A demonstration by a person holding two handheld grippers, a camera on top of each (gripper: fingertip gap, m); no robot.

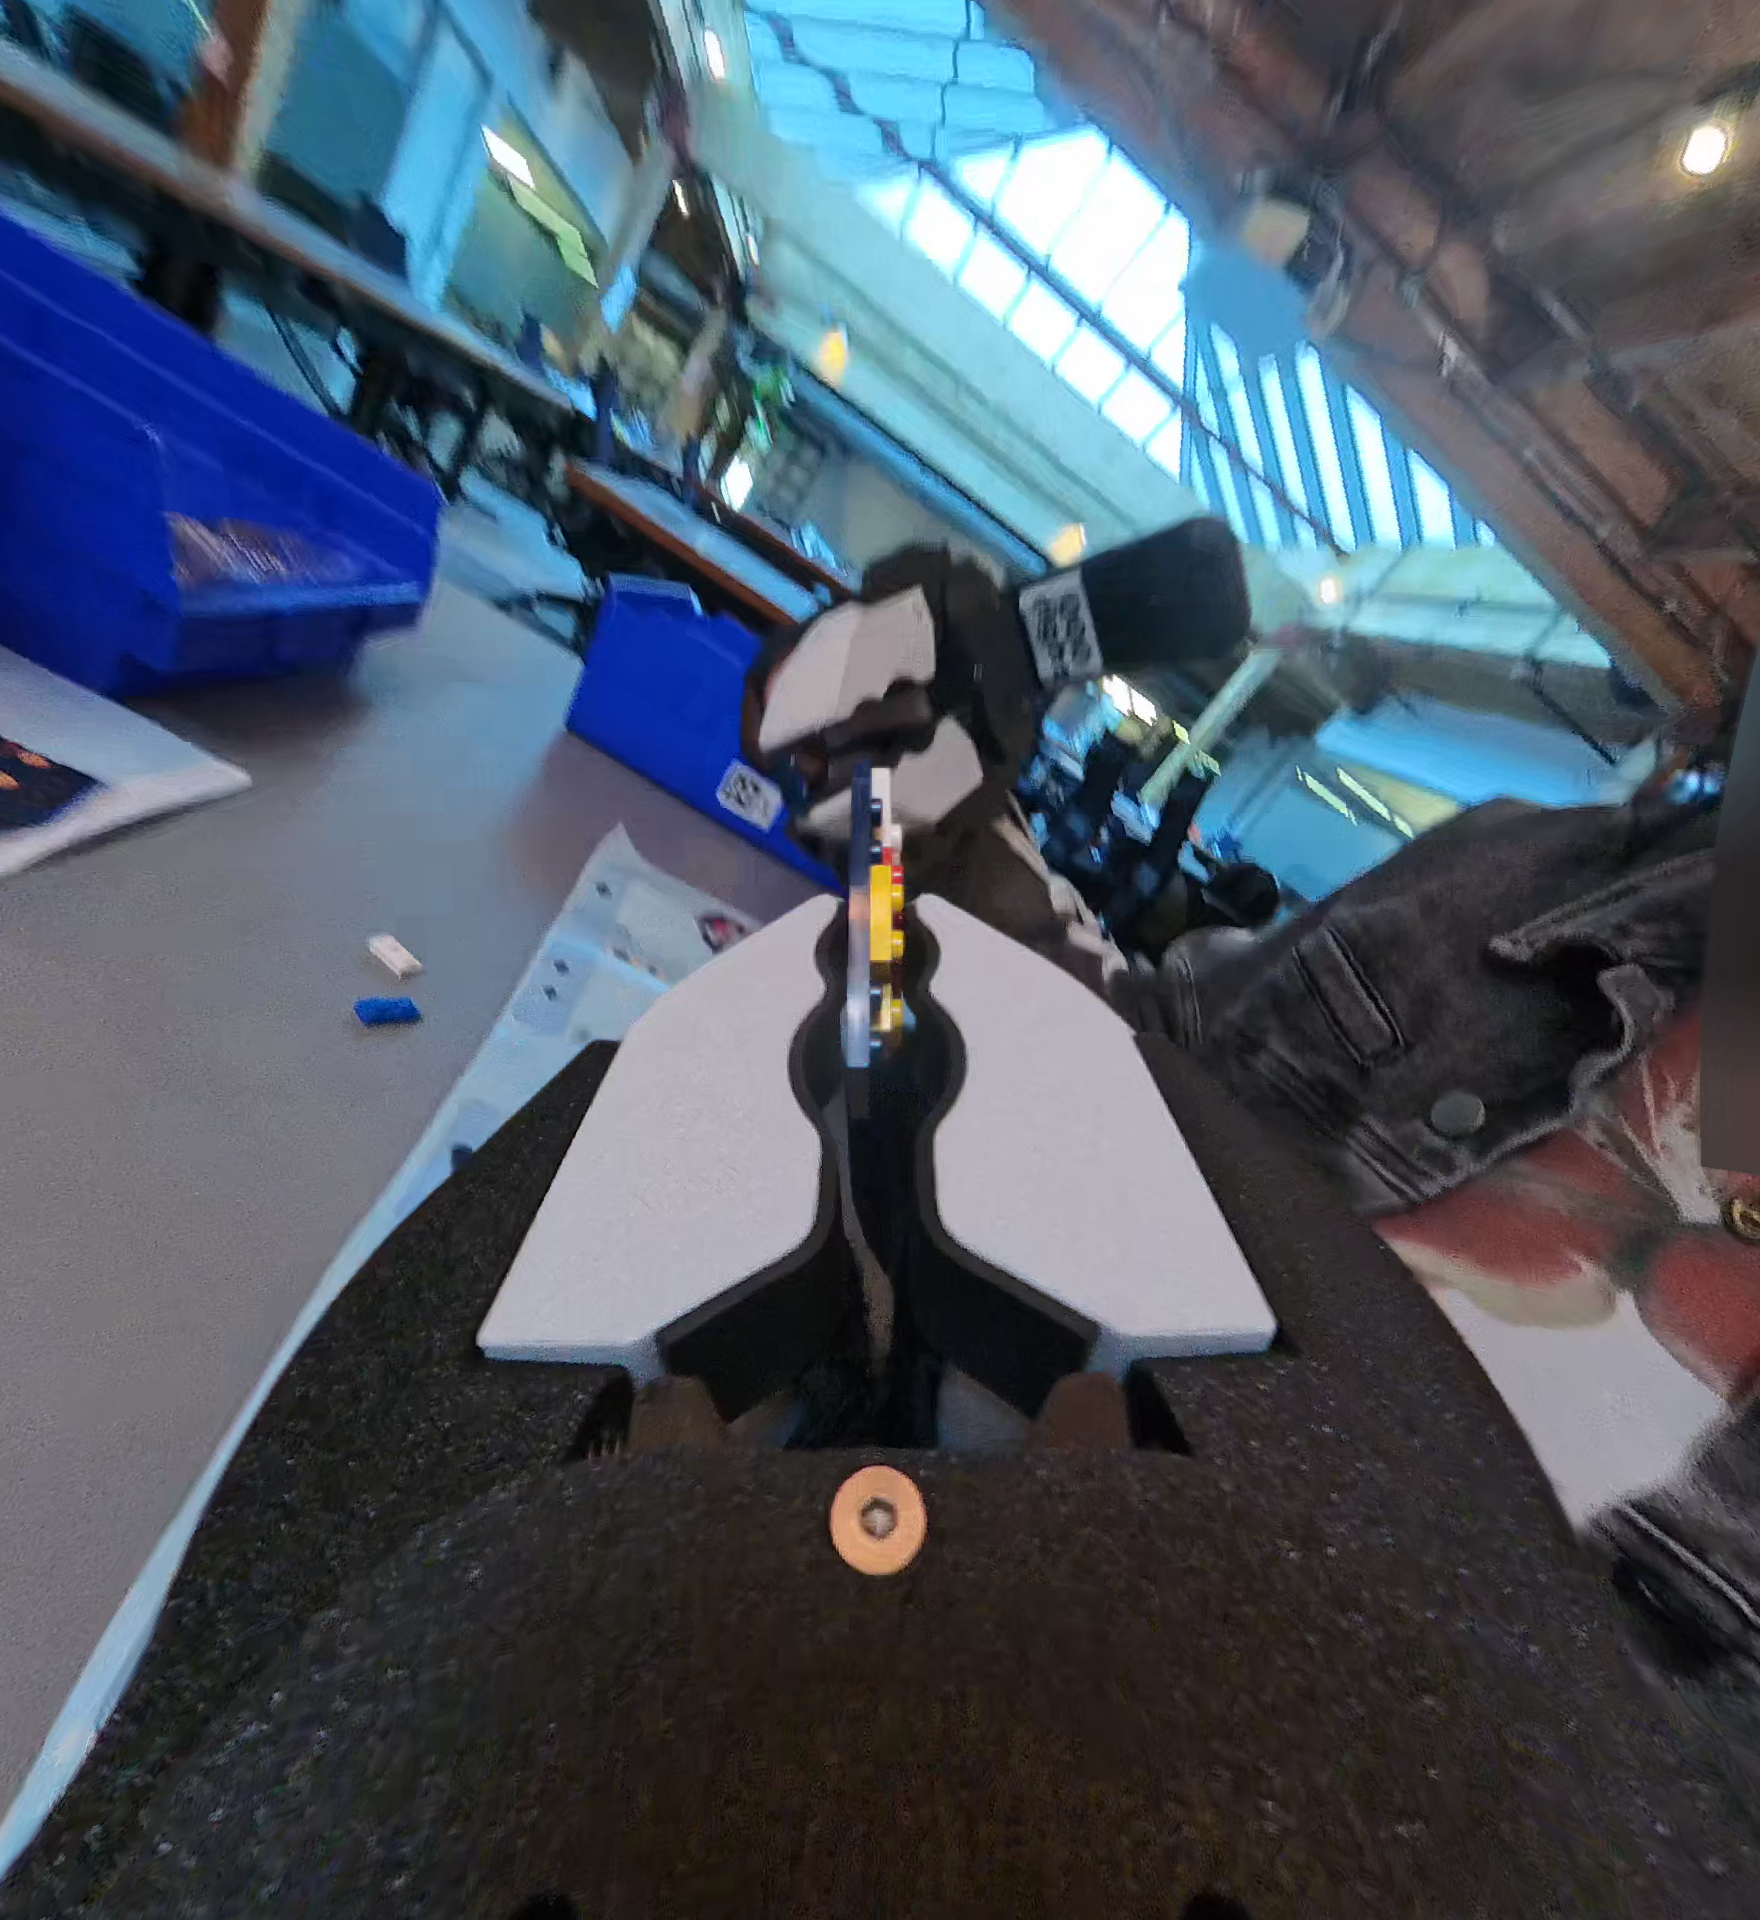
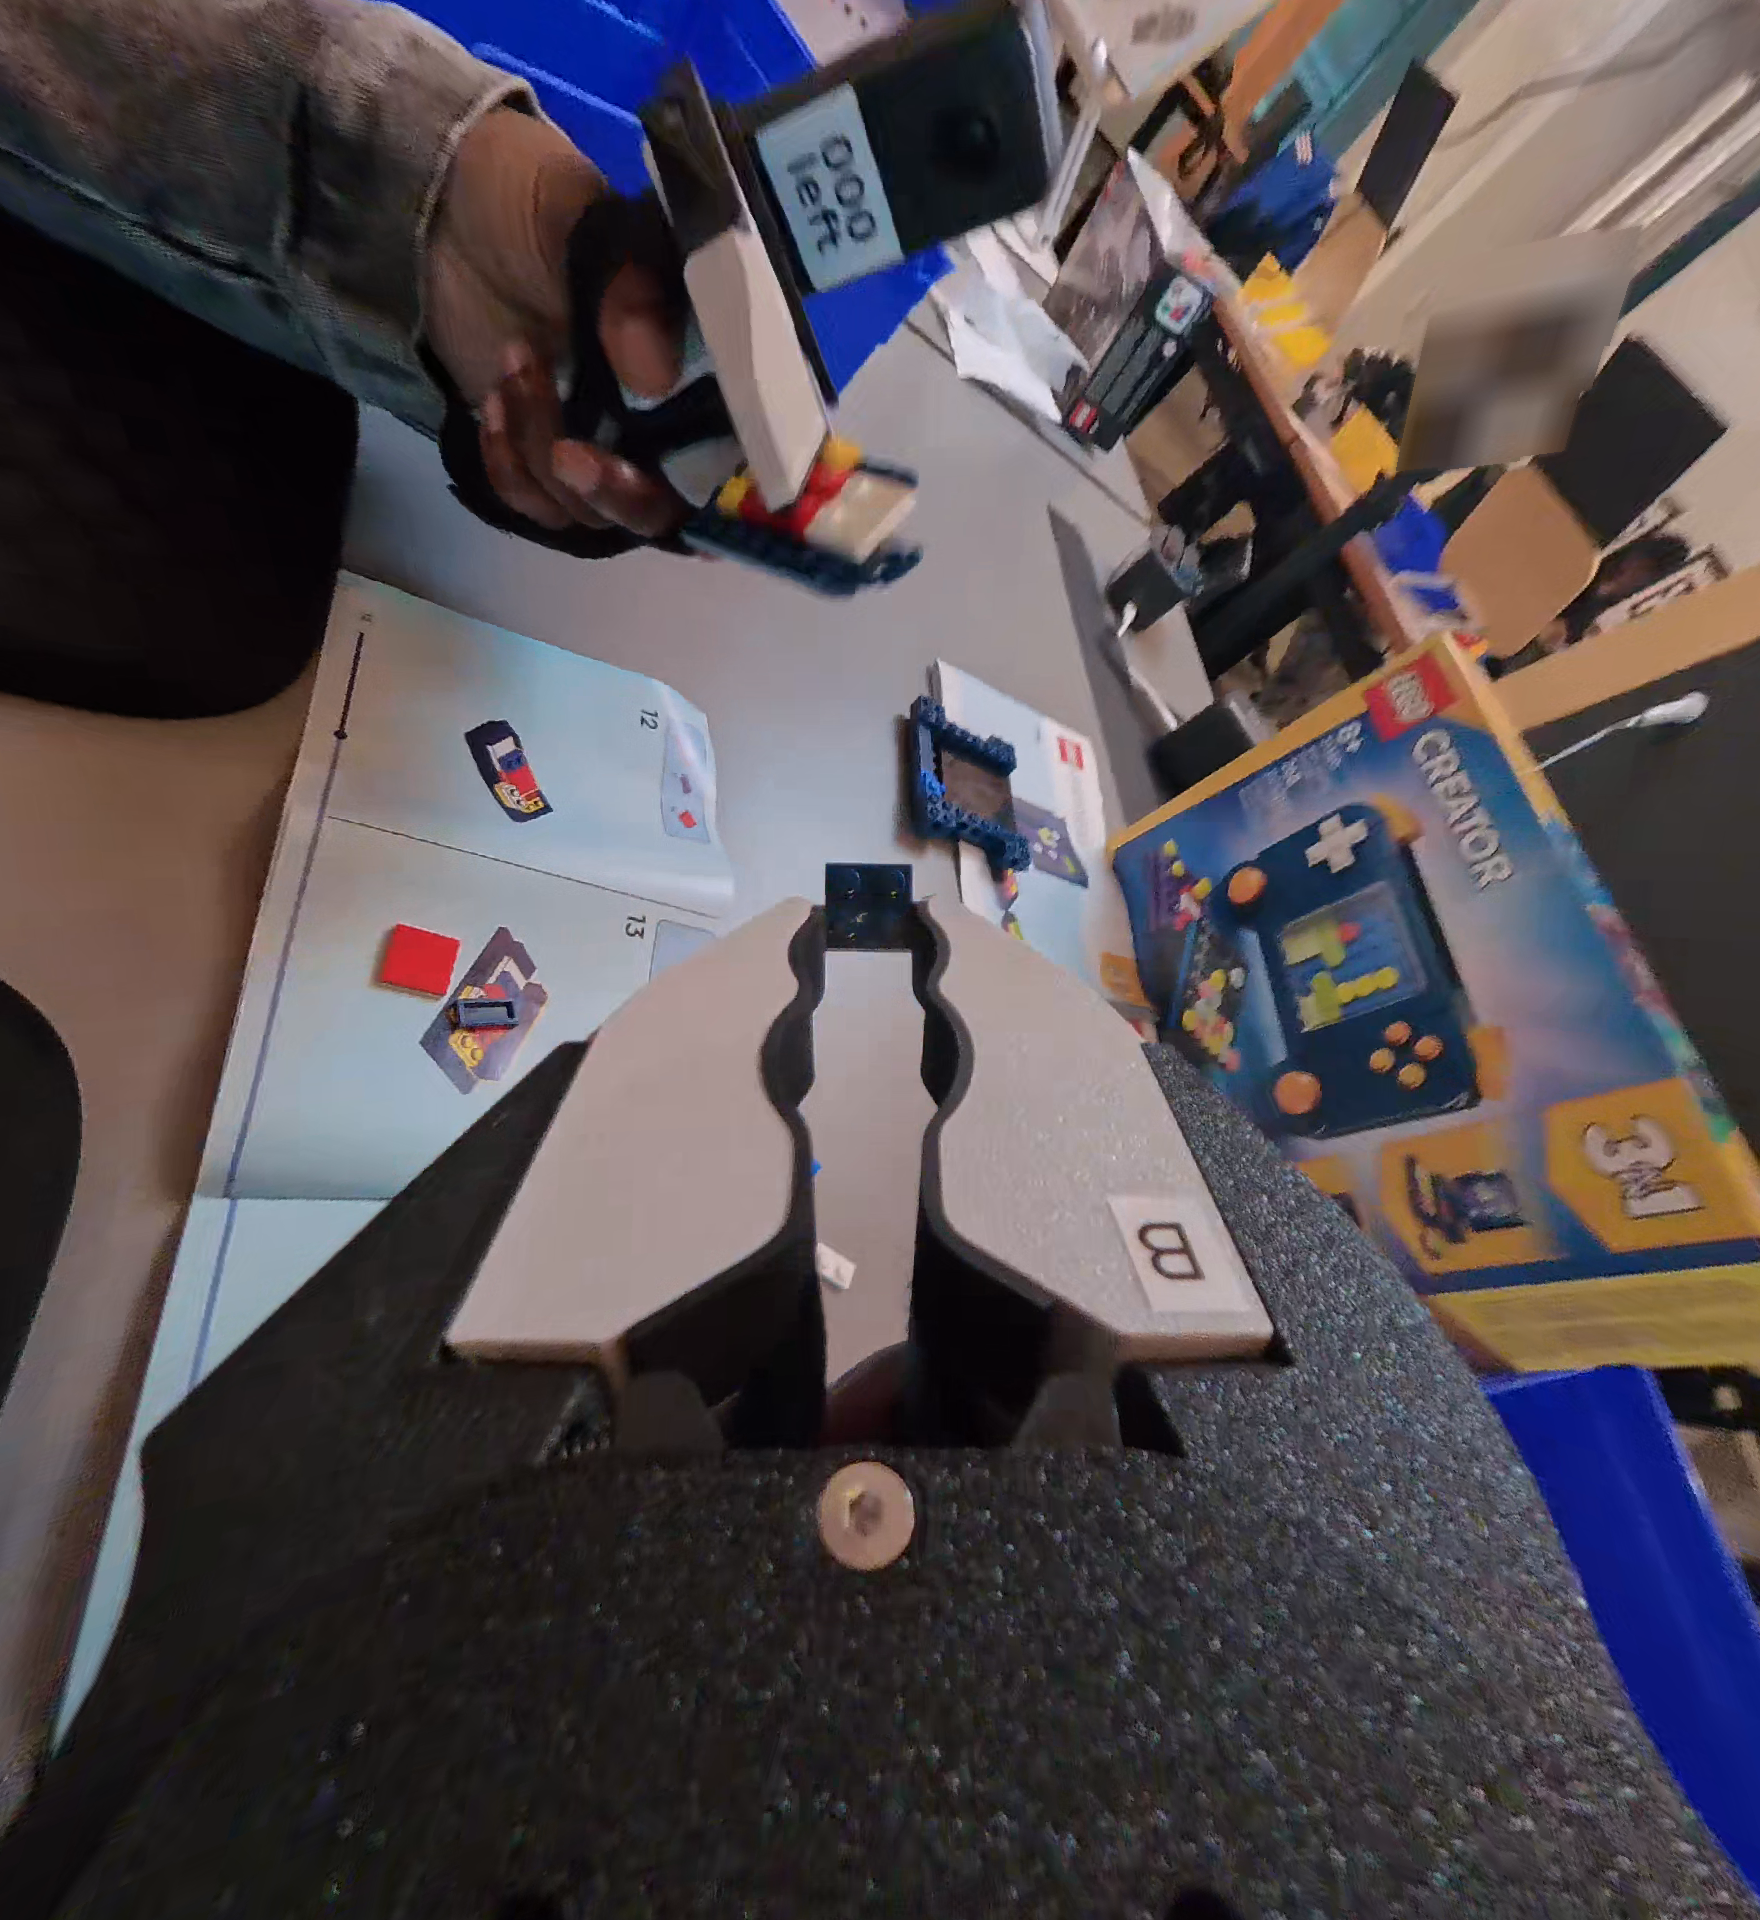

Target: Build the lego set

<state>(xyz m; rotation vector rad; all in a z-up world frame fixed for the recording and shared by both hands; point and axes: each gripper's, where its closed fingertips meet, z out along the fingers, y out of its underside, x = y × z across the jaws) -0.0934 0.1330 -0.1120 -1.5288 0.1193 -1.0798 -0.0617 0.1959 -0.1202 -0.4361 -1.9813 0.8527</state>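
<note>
**Two claws, each pinching brick pieces above the table**

Left claw [image 1: 878, 935]: pressed onto a small brick assembly [image 1: 874, 914], a dark blue plate with yellow, red and white pieces. Its own view shows the assembly edge-on between the pads; the right wrist view shows it flat, raised above the table, far left, with a hand [image 2: 533, 343] and grey sleeve behind.

Right claw [image 2: 868, 920]: pinching a dark blue square plate [image 2: 867, 906] at the fingertips, studs toward the camera. The left wrist view shows this claw only blurred, just beyond the assembly; the plate cannot be made out there.

Items seen only in the right wrist view: an open instruction booklet [image 2: 502, 810] on the grey table [image 2: 814, 665], left; on its page a red tile [image 2: 420, 958] and a small dark blue frame piece [image 2: 486, 1010]; a dark blue brick frame [image 2: 964, 779] lying just beyond the claw; a toy box [image 2: 1458, 997], right.

Items seen only in the left wrist view: a loose white piece [image 1: 395, 956] and blue piece [image 1: 388, 1010] on the table, left; blue bins [image 1: 128, 499], far left; a dark jacket [image 1: 1458, 1018], right.
</note>
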